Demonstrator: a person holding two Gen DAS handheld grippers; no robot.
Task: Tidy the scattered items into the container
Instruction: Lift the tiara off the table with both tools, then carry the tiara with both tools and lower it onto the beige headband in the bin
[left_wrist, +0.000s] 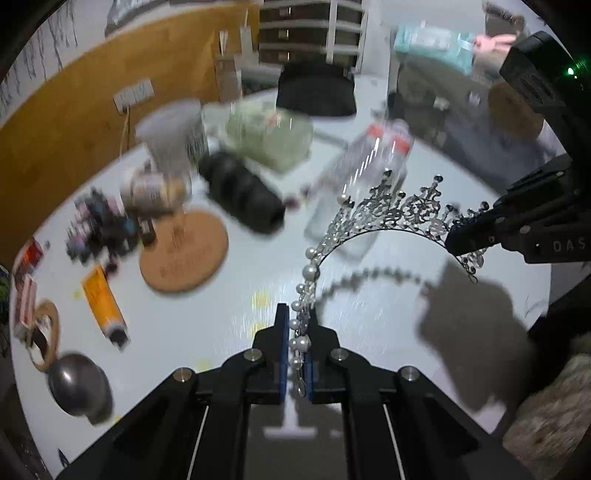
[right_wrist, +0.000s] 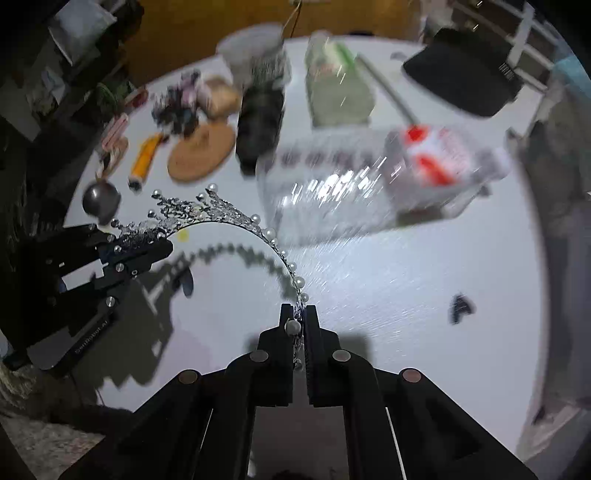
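Your left gripper (left_wrist: 297, 332) clamps one end of tiara (left_wrist: 388, 210), pearls pinched between blue pads. Your right gripper (right_wrist: 299, 321) clamps other end, jaws closed on band. Tiara arches in air between both, above white table (left_wrist: 369, 325), shadow beneath. Beyond it, clear container (right_wrist: 332, 199) with red label, blurred. Farther left: cork mat (left_wrist: 184, 251), black roll (left_wrist: 240, 192), orange tube (left_wrist: 103, 299), metal bowl (left_wrist: 77, 384).

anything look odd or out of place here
Yes: the tiara hangs in the air above the white table, pinched at one end by the left gripper and at the other by the right gripper. The clear container lies beyond it.
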